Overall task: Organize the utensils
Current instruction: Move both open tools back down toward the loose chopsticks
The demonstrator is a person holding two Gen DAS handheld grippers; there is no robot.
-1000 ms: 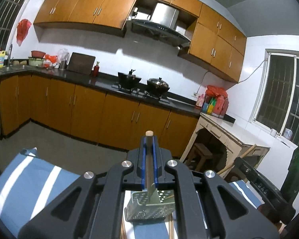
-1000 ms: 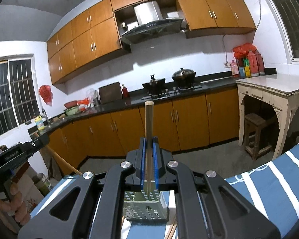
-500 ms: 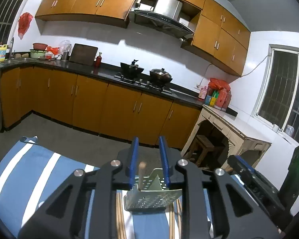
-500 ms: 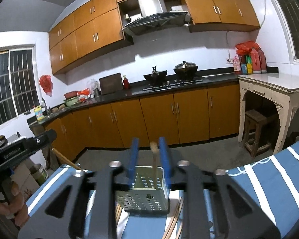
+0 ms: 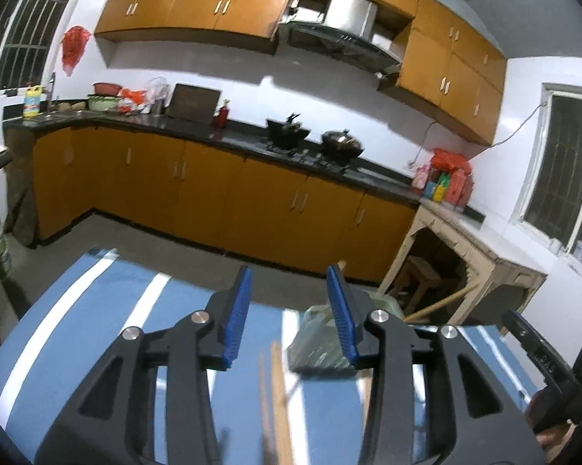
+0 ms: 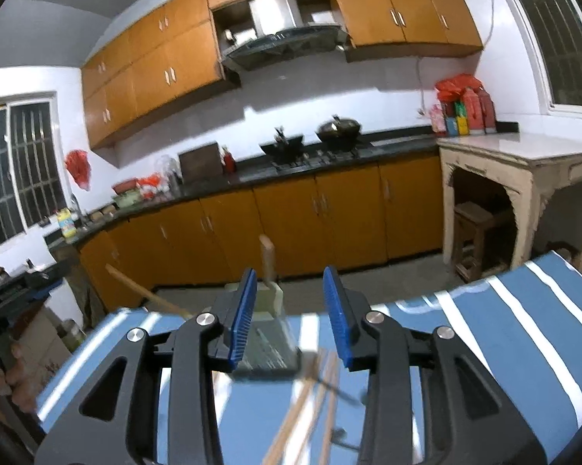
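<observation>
Both tongs stand wide apart, gripping nothing. From the left wrist view, the left tongs [image 5: 291, 312] hang over the table [image 5: 97, 310], with the holder [image 5: 318, 352] just past the right pad and chopsticks [image 5: 277, 387] lying below the gap. The right tongs [image 6: 291, 312] frame the holder [image 6: 267, 333], a stick [image 6: 268, 261] upright in it; loose chopsticks [image 6: 314, 399] lie beside it. Orange cabinets [image 6: 329, 213] line the kitchen behind.

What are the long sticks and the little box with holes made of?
The sticks lying on the striped cloth look like bare wood or bamboo: pale tan, matte. One more stick stands in the box. The box is pale green; it looks like plastic, though motion blur leaves painted metal possible.
</observation>
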